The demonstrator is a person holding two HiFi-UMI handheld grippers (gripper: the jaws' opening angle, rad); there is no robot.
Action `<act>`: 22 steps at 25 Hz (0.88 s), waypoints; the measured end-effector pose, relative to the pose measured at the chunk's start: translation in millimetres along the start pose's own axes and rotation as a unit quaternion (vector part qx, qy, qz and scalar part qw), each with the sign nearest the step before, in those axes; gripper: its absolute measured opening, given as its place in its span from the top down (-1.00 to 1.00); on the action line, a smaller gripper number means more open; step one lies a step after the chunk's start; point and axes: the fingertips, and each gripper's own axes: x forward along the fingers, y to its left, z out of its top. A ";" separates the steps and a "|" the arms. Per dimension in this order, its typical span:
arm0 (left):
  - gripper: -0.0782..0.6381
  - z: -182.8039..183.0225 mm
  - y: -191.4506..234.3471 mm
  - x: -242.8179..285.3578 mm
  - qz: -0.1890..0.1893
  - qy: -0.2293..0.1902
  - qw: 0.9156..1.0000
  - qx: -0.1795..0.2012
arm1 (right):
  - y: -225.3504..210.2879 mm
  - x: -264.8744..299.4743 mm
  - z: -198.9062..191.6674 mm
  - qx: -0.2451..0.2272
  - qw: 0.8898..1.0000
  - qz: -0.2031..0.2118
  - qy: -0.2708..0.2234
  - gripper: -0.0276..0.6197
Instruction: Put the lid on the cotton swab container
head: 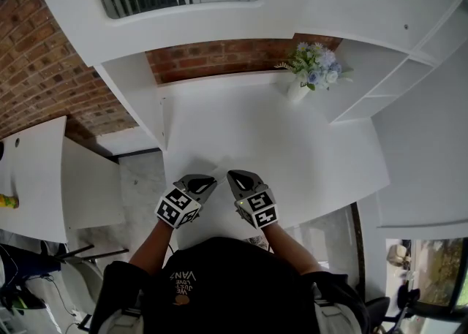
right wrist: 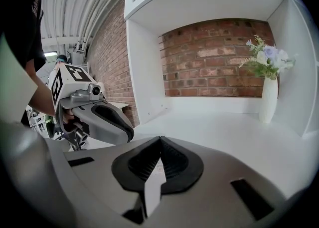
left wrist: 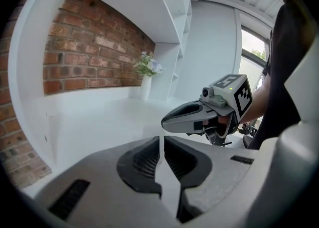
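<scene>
A white desk top (head: 292, 150) fills the middle of the head view, its 12 o'clock edge meeting a brick wall (head: 219, 58). At about 1 o'clock on it, close to that back edge, a slim white vase (head: 297, 92) of pale blue and white flowers stands upright. Off at 9 o'clock, a separate white table (head: 33, 179) carries a small yellow thing (head: 6, 201), too cropped to identify.
</scene>
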 end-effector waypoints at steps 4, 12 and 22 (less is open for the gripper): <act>0.73 -2.9 1.8 1.3 0.004 0.003 1.000 -0.007 | -0.6 1.6 -2.3 0.002 1.000 0.001 0.004 0.91; 0.76 -0.5 2.1 2.4 0.021 0.006 1.000 -0.002 | -0.5 3.1 -4.9 -0.004 1.000 0.003 0.010 0.91; 0.76 -2.5 2.8 4.9 0.039 0.015 0.999 0.002 | 0.1 5.5 -6.3 -0.017 1.000 0.004 0.015 0.91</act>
